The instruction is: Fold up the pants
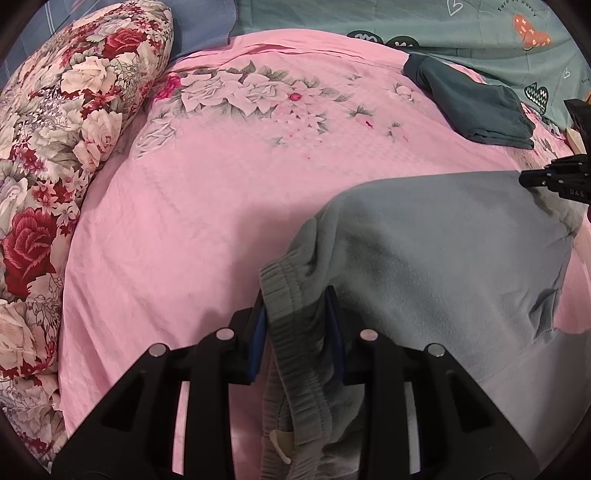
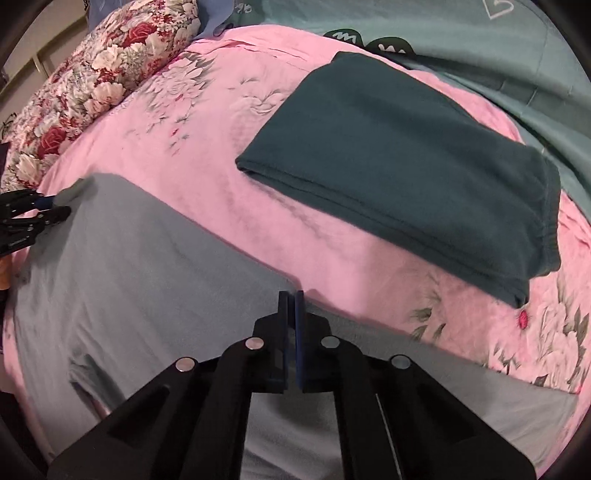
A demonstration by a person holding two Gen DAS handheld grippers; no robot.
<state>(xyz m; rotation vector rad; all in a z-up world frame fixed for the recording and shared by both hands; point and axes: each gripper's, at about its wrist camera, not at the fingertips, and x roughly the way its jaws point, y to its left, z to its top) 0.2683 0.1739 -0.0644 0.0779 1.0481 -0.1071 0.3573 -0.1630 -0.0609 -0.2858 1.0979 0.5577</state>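
Note:
Grey pants (image 1: 443, 251) lie spread on the pink floral sheet (image 1: 203, 203). In the left wrist view my left gripper (image 1: 295, 295) is shut on the bunched ribbed waistband (image 1: 291, 332), which hangs down between the blue pads. The right wrist view shows the same pants (image 2: 129, 266) running under my right gripper (image 2: 293, 295), whose jaws are pressed together on the far edge of the fabric. Each gripper shows in the other's view: the right gripper (image 1: 524, 179) at the pants' far right corner, the left gripper (image 2: 55, 208) at their far left corner.
A folded dark teal garment (image 2: 399, 158) lies on the sheet beyond the grey pants, also seen as the teal garment (image 1: 476, 107). A floral pillow (image 1: 55, 129) lines the left side. A teal quilt with hearts (image 1: 406, 18) lies at the back.

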